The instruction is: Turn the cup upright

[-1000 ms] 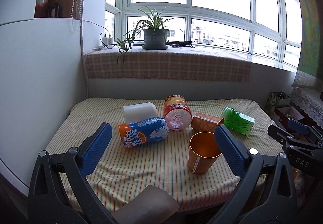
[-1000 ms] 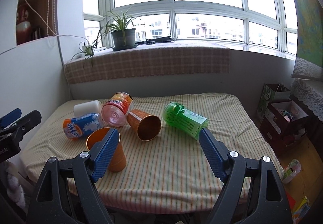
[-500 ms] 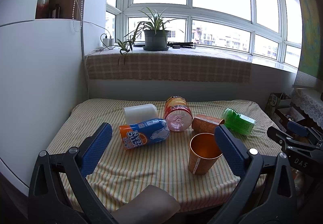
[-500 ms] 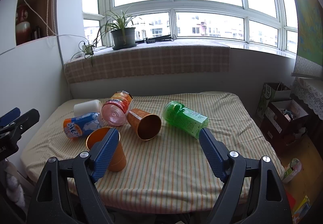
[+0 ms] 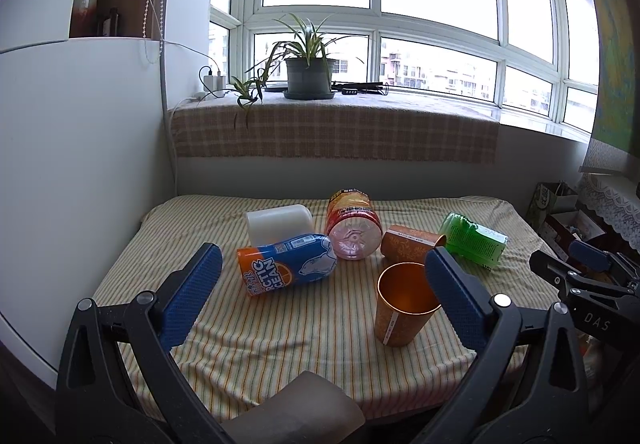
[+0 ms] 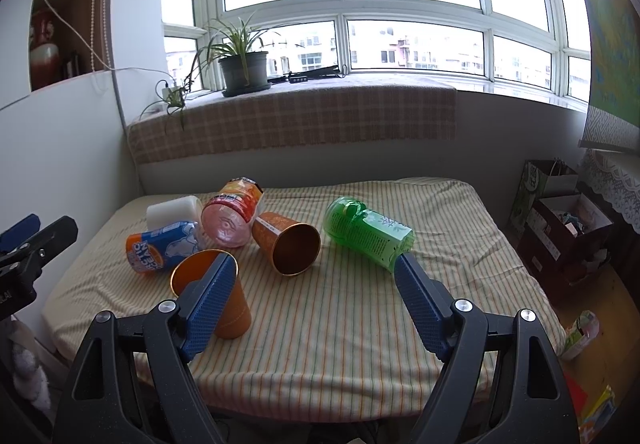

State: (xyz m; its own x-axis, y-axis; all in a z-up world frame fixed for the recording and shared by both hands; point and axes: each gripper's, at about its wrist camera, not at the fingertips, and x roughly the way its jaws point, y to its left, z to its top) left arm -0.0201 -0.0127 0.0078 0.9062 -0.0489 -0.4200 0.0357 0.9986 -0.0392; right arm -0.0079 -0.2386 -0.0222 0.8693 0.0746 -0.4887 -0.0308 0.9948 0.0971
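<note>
- On the striped tablecloth (image 6: 360,324), one orange paper cup (image 5: 402,310) stands upright with its mouth open to the ceiling, near the front edge; in the right wrist view it sits just behind the left finger of the right gripper (image 6: 316,302).
- Behind it, a second orange cup (image 6: 288,242) lies on its side, mouth toward the right camera, touching the pink-bottomed bottle (image 6: 230,218) and just beside the green bottle (image 6: 368,232).
- By my reading, one cup is already set right and the tipped one is what remains, if the task covers both; nothing holds it yet.
- Both tongs are spread wide and pinch nothing: the left gripper (image 5: 320,284) hangs back over the front edge, framing the blue Arctic Ocean bottle (image 5: 286,264) and the white container (image 5: 278,222).
- Against the frames of a second ago, little differs: cups and bottles lie in the same spots, both grippers keep the same wide spread, and the views shift only slightly, the left one a touch higher and further back.
- No approach to the lying cup has begun.
</note>
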